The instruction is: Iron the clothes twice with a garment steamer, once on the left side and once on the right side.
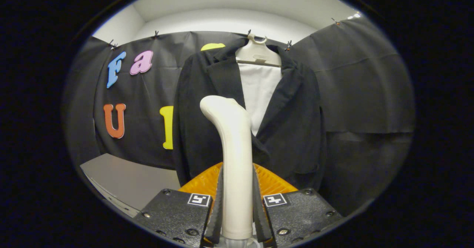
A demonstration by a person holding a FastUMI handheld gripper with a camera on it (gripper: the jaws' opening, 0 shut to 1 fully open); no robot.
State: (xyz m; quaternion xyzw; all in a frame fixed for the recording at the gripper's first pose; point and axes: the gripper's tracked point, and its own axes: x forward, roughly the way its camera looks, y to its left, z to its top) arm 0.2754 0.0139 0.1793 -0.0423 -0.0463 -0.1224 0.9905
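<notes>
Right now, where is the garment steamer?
In the gripper view, the garment steamer stands upright, clamped between the jaws, its head before the black jacket.

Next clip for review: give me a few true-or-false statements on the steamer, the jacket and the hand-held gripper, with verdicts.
1. The hand-held gripper is shut on the garment steamer, a finger on each side of its handle. True.
2. The jacket lies flat on the table. False: it hangs on a hanger against the booth wall.
3. The steamer's head points toward the jacket's side nearer the table. True.
4. The jacket is buttoned up to the collar. False: it hangs open, with a white shirt showing between the lapels.
</notes>
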